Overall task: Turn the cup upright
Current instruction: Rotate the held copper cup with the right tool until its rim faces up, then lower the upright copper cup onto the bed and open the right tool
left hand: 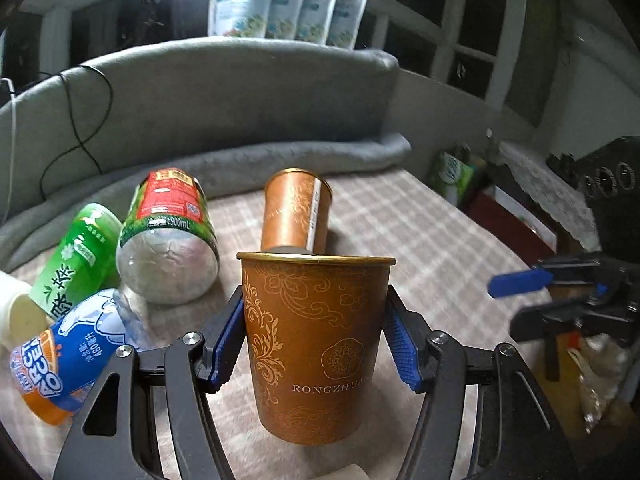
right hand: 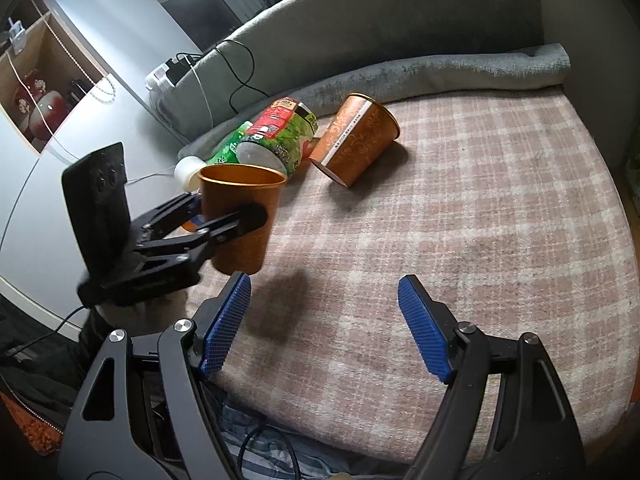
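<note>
My left gripper is shut on an orange paper cup with gold patterns, held upright with its mouth up, just above the plaid blanket. The same cup and left gripper show at the left of the right wrist view. A second orange cup lies on its side behind it, also seen in the right wrist view. My right gripper is open and empty over the blanket's near edge; it appears at the right in the left wrist view.
Several plastic bottles lie at the left: a clear one with red-green label, a green one and a blue-orange one. A grey padded headboard and a rolled grey blanket stand behind. Cables hang over the headboard.
</note>
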`<state>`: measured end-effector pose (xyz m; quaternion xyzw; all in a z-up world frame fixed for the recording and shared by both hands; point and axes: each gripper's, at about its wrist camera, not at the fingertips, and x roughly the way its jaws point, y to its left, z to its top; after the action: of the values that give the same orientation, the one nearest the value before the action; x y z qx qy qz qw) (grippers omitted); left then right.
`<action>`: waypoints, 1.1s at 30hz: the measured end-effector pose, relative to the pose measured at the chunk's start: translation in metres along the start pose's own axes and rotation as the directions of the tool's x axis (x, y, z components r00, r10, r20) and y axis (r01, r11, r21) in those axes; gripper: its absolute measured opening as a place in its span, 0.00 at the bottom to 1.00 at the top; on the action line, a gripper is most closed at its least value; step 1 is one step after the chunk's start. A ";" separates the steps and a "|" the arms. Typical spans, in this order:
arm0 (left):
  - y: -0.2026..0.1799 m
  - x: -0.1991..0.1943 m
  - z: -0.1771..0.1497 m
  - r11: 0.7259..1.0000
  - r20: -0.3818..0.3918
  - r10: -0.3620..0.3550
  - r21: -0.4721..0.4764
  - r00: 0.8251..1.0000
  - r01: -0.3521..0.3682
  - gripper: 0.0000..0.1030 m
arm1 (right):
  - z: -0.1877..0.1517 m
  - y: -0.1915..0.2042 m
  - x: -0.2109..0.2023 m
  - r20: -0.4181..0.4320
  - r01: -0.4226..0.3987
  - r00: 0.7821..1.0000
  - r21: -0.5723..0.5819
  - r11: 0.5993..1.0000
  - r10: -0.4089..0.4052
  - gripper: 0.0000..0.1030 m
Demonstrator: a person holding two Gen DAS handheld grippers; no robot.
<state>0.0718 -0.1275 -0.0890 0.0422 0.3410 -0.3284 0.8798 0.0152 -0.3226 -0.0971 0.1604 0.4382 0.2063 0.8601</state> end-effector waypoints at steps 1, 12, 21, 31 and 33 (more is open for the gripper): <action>0.001 0.001 0.000 1.000 0.014 0.004 -0.012 1.000 -0.004 0.62 | 0.000 0.001 0.000 0.002 0.003 1.000 -0.001 1.000 -0.003 0.77; 0.006 0.011 -0.011 0.995 0.015 0.075 -0.061 0.997 -0.074 0.61 | -0.004 0.006 -0.007 0.028 -0.002 1.000 0.000 1.000 0.002 0.77; 0.009 0.001 -0.027 0.995 0.003 0.083 -0.060 0.997 -0.082 0.61 | -0.005 0.015 -0.006 0.032 -0.015 0.999 -0.006 1.000 0.015 0.77; 0.005 -0.021 -0.039 0.995 0.011 0.088 -0.045 0.996 -0.087 0.61 | 0.004 0.032 0.013 0.029 -0.078 0.997 0.004 0.997 0.078 0.76; 0.002 -0.024 -0.042 0.995 0.014 0.095 -0.036 0.995 -0.095 0.61 | 0.004 0.036 0.014 0.036 -0.076 0.996 -0.002 0.997 0.076 0.76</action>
<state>0.0356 -0.1005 -0.1066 0.0404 0.3376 -0.2804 0.8977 0.0180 -0.2848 -0.0880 0.1801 0.4163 0.2362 0.8594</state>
